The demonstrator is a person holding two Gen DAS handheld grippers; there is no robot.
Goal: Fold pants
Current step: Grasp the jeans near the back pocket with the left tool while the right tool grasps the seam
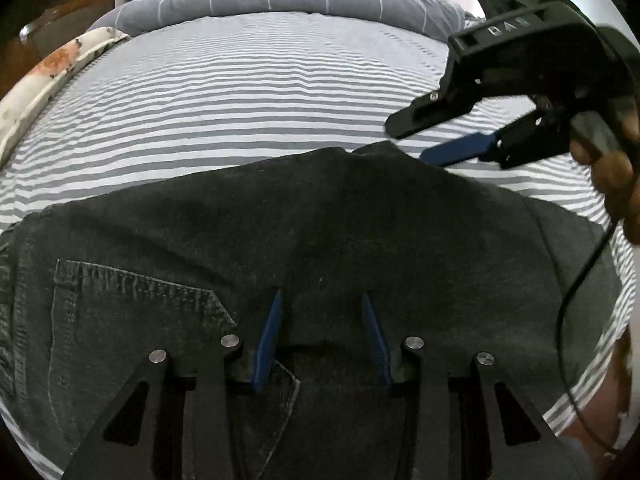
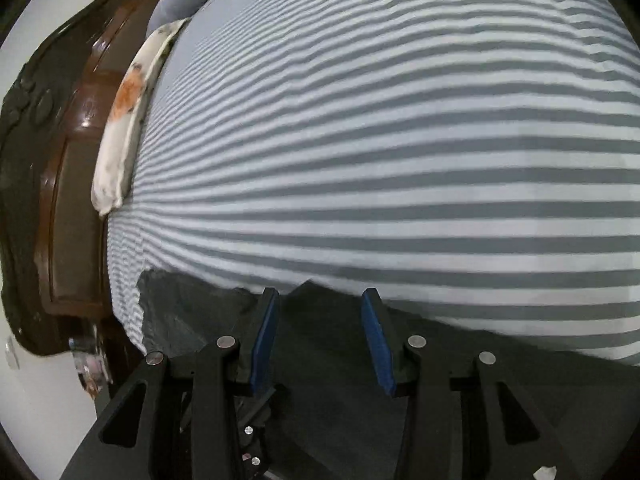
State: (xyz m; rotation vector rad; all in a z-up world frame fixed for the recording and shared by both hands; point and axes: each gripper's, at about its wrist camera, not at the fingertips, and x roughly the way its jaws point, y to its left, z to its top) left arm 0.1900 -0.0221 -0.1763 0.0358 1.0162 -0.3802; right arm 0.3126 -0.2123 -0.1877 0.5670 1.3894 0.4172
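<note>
- Under and ahead of the left tool [image 1: 320,332] lie the dark grey pants [image 1: 320,216], spread flat on the striped bed sheet [image 1: 240,92]; a stitched back pocket [image 1: 132,320] sits to the tool's lower left.
- The left tool's blue-padded fingers [image 1: 269,344] stand apart with only flat denim between them, gripping nothing.
- Ahead and to the right of the left tool, the right tool [image 1: 412,142] hovers over the far edge of the pants, held by a hand [image 1: 616,168]; its two fingers are spread wide, one black and one showing its blue pad.
- From the right wrist view, the right tool [image 2: 322,332] has its fingers set wide, and the pants [image 2: 320,380] lie beneath them, with a ragged cloth edge just ahead and to the left.
- Beyond that edge the striped bed sheet [image 2: 400,140] runs away ahead of the tool.
- Far left of the right tool are a floral pillow [image 2: 128,116] and a brown wooden bed frame [image 2: 76,160].
- Far ahead of the left tool a rolled grey blanket [image 1: 272,0] lies across the bed.
</note>
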